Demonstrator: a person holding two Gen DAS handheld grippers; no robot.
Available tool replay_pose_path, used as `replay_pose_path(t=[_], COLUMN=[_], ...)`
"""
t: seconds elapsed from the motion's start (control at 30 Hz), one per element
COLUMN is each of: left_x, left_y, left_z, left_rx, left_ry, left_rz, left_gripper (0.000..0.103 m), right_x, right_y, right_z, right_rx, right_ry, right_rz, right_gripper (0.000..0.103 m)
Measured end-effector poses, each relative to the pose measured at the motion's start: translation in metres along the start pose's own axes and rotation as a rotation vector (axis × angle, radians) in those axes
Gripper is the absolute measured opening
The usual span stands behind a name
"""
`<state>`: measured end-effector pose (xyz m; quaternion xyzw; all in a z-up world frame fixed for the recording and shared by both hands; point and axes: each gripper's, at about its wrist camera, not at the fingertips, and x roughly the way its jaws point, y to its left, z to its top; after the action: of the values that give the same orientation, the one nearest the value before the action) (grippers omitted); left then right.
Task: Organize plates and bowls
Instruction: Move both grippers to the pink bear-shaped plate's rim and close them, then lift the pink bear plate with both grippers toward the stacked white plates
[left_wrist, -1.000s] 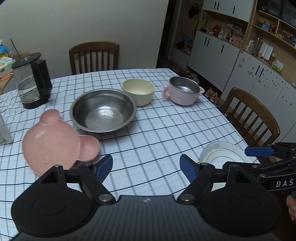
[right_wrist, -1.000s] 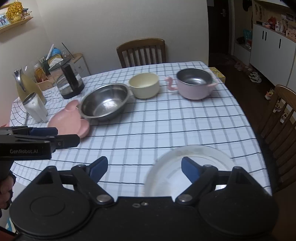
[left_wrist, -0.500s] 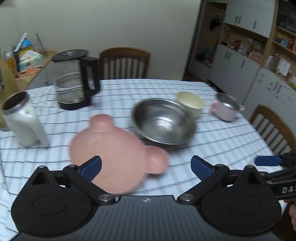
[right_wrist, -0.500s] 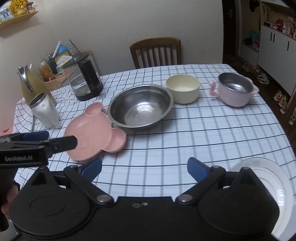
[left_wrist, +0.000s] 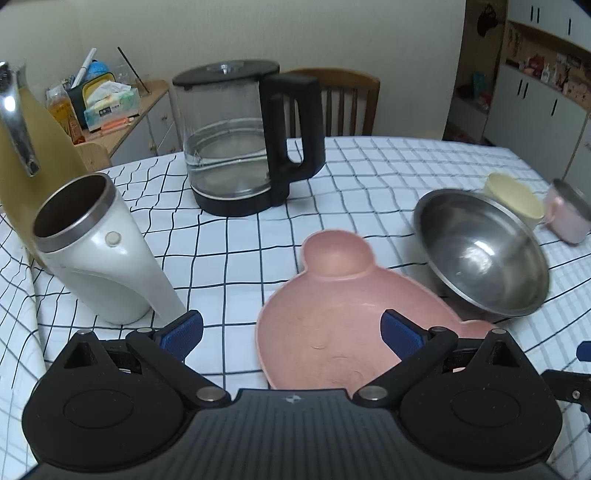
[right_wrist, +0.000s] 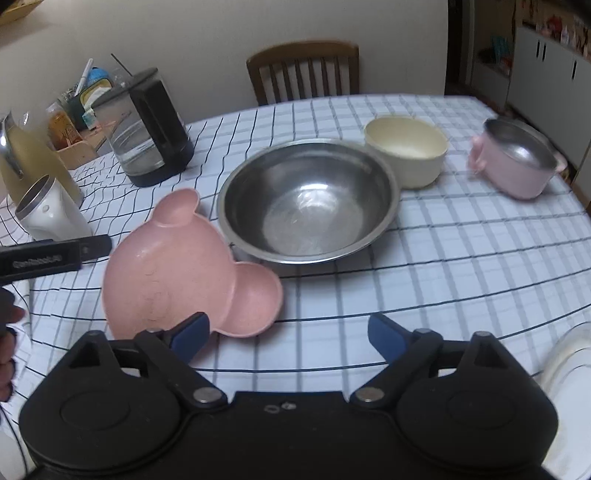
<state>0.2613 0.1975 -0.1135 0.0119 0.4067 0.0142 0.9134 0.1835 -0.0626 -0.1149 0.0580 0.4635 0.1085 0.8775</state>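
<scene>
Dim, even indoor light from overhead, with soft shadows under the wide steel bowl (right_wrist: 308, 199) and a pale glare patch on its floor. Strong fisheye bending of the checked cloth on the surface (right_wrist: 461, 258) toward the edges. Motion blur on the pink steel-lined pot (right_wrist: 517, 162) and the glass kettle with black handle (right_wrist: 147, 125) in the right wrist view; sharper in the left.

I see a cream wall (right_wrist: 184, 33), wooden chair (right_wrist: 303, 72) behind the checked tabletop (right_wrist: 461, 258), white cabinets (left_wrist: 535, 99) right, cluttered side shelf (left_wrist: 122, 122) left.
</scene>
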Motion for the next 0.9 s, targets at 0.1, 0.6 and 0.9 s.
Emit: replay_pose_path(t=[0.1, 0.6, 0.9], left_x=[0.017, 0.076, 0.084], left_y=[0.0, 0.008, 0.023], left_z=[0.003, 0.024, 0.029], left_rx=[0.018, 0.036, -0.015], left_ry=[0.02, 0.18, 0.232], left_rz=[0.002, -0.045, -0.082], left_gripper=[0.102, 0.046, 0.029], right_x=[0.011, 0.061, 0.07], right_y=[0.009, 0.037, 0.029], right_z=[-0.001, -0.003, -0.005], right_rx=[0.024, 0.141, 0.238], right_ry=[0.031, 0.209, 0.256], right_rz=[0.029, 0.111, 0.161], right_gripper=[0.086, 0.059, 0.025])
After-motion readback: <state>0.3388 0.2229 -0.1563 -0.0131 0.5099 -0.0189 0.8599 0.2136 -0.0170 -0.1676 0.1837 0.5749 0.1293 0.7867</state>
